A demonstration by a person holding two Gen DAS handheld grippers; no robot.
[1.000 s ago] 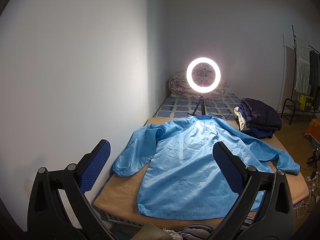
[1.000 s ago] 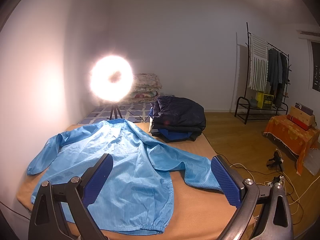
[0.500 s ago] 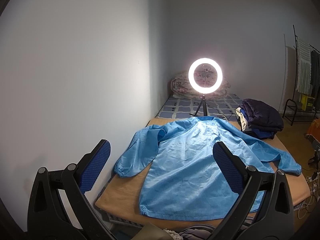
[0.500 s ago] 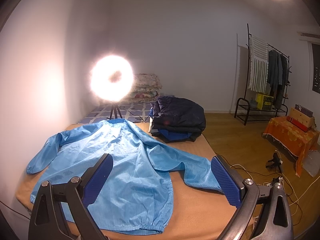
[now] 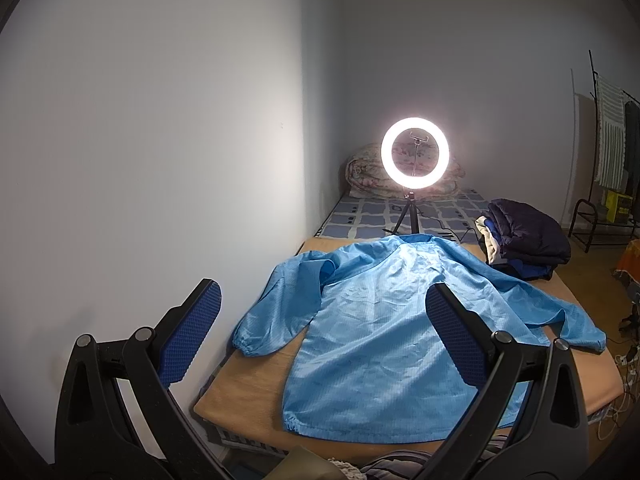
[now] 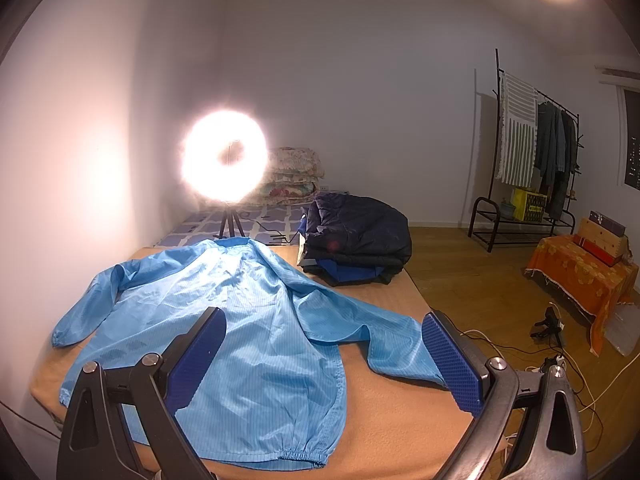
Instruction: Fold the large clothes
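A light blue long-sleeved jacket [image 5: 380, 320] [image 6: 240, 320] lies spread flat, back up, on a tan-covered bed [image 5: 256, 384] [image 6: 400, 412], collar at the far end and both sleeves out to the sides. My left gripper [image 5: 320, 312] hangs open above the near left part of the bed, holding nothing. Over the near hem and the right sleeve, my right gripper [image 6: 324, 340] is open too, well clear of the cloth. Neither gripper touches the jacket.
A lit ring light on a tripod [image 5: 415, 152] [image 6: 224, 156] stands just beyond the collar. A pile of dark folded clothes [image 5: 524, 240] [image 6: 356, 236] sits at the bed's far right. A wall runs along the left. Right: clothes rack [image 6: 532, 168], orange-draped box [image 6: 580, 276], floor cables [image 6: 560, 360].
The left wrist view has shifted slightly, so the jacket sits a little further right in the frame. The right gripper and the jacket have stayed put.
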